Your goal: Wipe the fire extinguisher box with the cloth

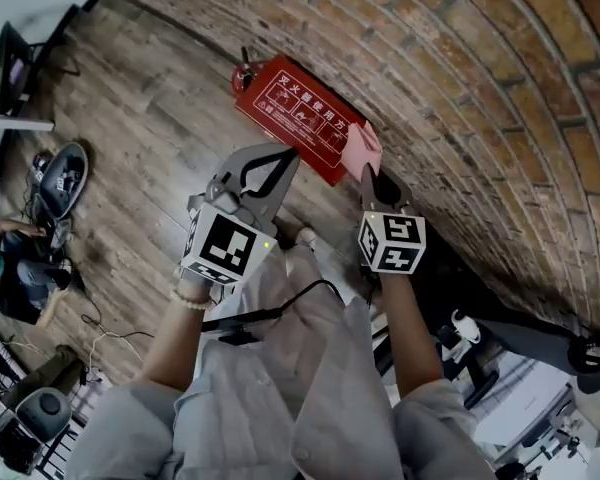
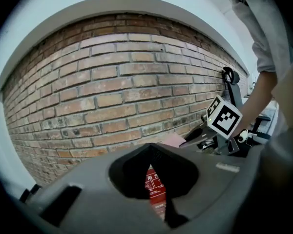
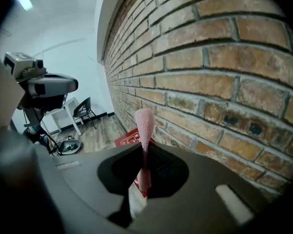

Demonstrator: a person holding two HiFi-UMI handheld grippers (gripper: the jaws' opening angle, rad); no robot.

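The red fire extinguisher box [image 1: 295,116] stands on the wooden floor [image 1: 140,138], set against the foot of the brick wall [image 1: 460,78], its lettered face turned up toward the head view. The right gripper [image 1: 368,174] is held at the box's end nearer the person, its jaws pinching a pink cloth [image 1: 363,149]. In the right gripper view the cloth [image 3: 144,123] stands up from the pressed jaws as a narrow folded strip, with a further bit hanging below them, and a corner of the box [image 3: 128,138] shows just behind it. From the head view the cloth overlaps the box's near corner, but whether it touches the surface cannot be told. The left gripper [image 1: 288,158] hovers beside the right one, over the box's near edge. Its jaws meet at the tips with nothing between them, and in the left gripper view a sliver of the red box [image 2: 154,186] shows through the gap behind the tips. That view also catches the pink cloth [image 2: 172,141] to the right. A black chair [image 1: 15,56] stands well apart on the floor, at the upper left.
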